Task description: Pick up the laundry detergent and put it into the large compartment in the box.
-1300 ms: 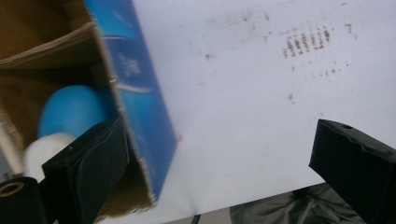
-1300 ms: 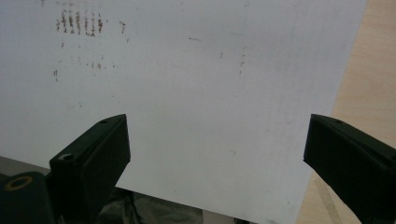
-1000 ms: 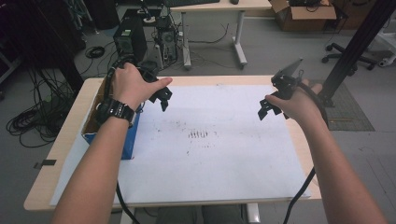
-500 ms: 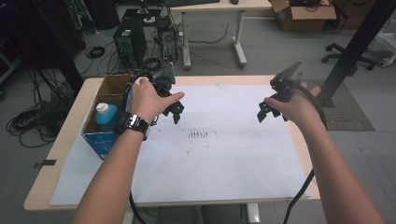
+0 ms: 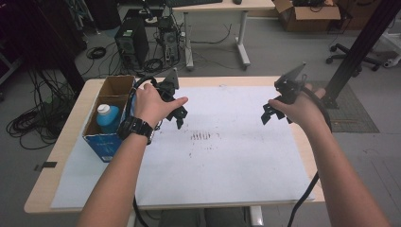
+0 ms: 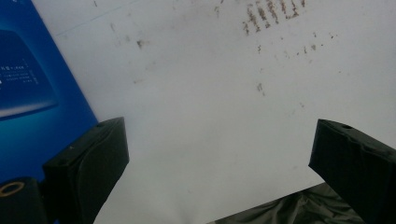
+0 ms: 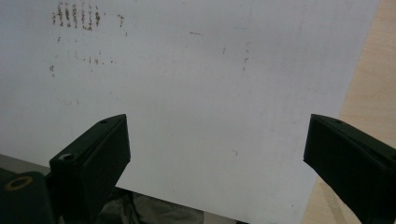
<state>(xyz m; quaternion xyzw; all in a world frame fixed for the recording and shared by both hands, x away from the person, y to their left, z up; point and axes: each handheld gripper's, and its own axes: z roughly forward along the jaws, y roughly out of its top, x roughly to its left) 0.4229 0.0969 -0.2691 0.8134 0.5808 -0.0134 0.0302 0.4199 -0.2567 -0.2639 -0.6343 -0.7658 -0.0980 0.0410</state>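
Observation:
My left gripper [image 5: 177,116] hovers over the white sheet [image 5: 222,156] just right of a blue cardboard box [image 5: 106,142]; its jaws stand wide apart with nothing between them, as the left gripper view [image 6: 215,154] shows. A blue bottle with a white cap [image 5: 107,117] stands inside the box. My right gripper [image 5: 267,113] is held above the sheet's right part, open and empty, with bare paper between its jaws [image 7: 215,149]. The box's blue side [image 6: 32,79] fills the left edge of the left gripper view.
Brown smudge marks [image 5: 202,137] sit mid-sheet. The wooden table [image 5: 42,189] shows bare strips at left and right of the sheet. Beyond the far edge stand computer towers [image 5: 130,40], cables, another table and a black post [image 5: 364,42].
My left hand and gripper have moved right, off the box and over the sheet, uncovering the bottle. The right gripper has stayed almost still.

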